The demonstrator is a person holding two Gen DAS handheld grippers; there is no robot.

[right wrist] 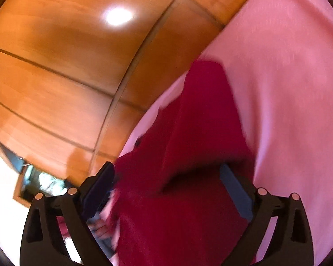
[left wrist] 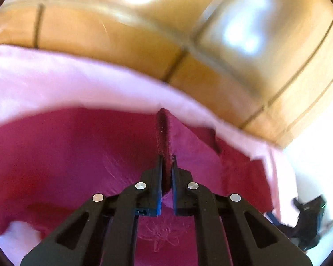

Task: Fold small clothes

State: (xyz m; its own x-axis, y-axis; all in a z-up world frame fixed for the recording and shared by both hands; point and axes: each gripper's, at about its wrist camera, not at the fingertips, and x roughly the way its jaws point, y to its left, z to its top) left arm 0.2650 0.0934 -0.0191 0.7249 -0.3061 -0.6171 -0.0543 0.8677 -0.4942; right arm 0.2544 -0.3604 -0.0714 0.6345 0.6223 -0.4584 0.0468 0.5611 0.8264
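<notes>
Crimson garment [left wrist: 66,159]: left gripper [left wrist: 167,161] fingers pinch its fuzzy fold; right gripper [right wrist: 166,173] fingers gape, seemingly holding nothing

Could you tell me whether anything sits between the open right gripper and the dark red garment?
Nothing visible does. The right gripper stands open directly over the dark red garment, which lies on the pink cloth. The left gripper already pinches a fold.

You work in home, likely bedroom: glossy wooden panelling [right wrist: 55,66] behind, pink sheet [right wrist: 288,88] spread as on bed, framed picture [right wrist: 37,184] on pale wall.
</notes>
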